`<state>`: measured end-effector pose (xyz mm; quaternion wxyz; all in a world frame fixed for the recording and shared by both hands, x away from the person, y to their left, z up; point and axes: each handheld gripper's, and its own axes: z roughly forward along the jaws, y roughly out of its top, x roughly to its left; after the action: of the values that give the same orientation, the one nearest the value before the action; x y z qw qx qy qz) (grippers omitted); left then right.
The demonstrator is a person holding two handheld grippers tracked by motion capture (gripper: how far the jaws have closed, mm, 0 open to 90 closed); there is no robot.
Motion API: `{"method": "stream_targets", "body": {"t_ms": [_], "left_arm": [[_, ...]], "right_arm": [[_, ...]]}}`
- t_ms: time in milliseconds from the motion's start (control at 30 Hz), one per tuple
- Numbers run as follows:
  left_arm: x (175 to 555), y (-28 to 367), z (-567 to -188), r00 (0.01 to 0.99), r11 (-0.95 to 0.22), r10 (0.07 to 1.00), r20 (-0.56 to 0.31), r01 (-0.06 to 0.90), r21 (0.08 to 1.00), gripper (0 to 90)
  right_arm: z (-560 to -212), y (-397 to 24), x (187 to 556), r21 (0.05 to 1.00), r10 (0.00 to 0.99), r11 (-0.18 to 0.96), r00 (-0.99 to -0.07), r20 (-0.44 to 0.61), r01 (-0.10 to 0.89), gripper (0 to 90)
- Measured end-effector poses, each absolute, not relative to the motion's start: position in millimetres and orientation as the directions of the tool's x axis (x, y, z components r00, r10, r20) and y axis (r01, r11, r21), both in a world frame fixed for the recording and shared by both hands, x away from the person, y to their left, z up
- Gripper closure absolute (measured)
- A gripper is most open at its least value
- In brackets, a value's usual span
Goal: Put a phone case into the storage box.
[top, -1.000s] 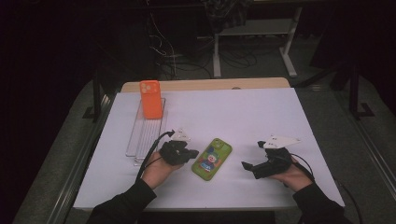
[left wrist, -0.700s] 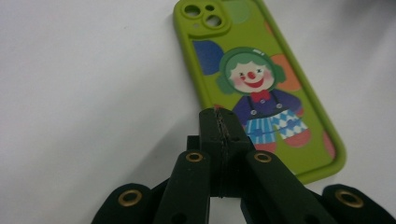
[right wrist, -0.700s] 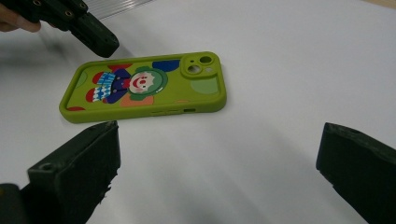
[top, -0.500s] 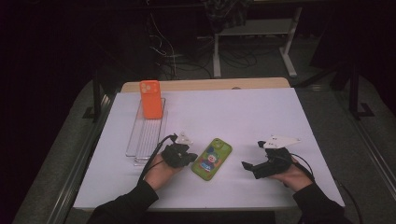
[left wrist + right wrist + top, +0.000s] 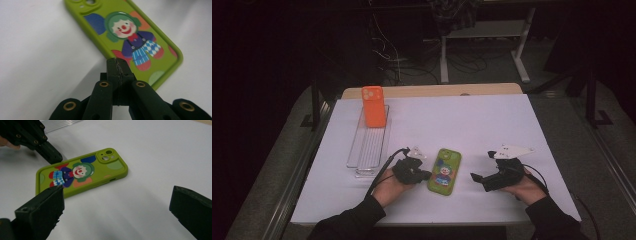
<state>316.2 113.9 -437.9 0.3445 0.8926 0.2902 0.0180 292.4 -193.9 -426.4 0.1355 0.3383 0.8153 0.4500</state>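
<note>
A green phone case with a clown picture lies flat on the white table, between the two hands. My left gripper is shut with nothing between its jaws, its tips at the case's left edge; in the left gripper view the closed tips sit against the clown case. My right gripper rests on the table to the right of the case, jaws wide open and pointing at it. In the right gripper view the clown case lies ahead, with the left gripper at its far side.
An orange phone case stands upright at the far end of a clear ribbed tray on the table's left. A wooden edge runs along the table's back. Dark floor, cables and table legs lie beyond.
My left gripper has slid right and slightly down until its tips reach the green case's left edge. The right gripper and the case have stayed put.
</note>
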Motion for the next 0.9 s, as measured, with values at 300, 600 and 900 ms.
{"method": "stream_targets", "body": {"t_ms": [300, 600, 900], "left_arm": [[311, 81, -442, 0.856, -0.588, 0.469, -0.218, 0.487, 0.645, 89.7], [314, 49, -445, 0.881, -0.596, 0.424, -0.211, 0.447, 0.667, 89.7], [316, 60, -436, 0.903, -0.619, 0.400, -0.157, 0.392, 0.680, 87.7]], "right_arm": [[-426, -195, 293, 0.826, 0.673, 0.364, -0.734, 0.085, 0.430, 0.0], [-426, -195, 292, 0.826, 0.674, 0.360, -0.733, 0.090, 0.433, 0.0], [-426, -196, 293, 0.827, 0.675, 0.359, -0.732, 0.090, 0.433, 0.0]]}}
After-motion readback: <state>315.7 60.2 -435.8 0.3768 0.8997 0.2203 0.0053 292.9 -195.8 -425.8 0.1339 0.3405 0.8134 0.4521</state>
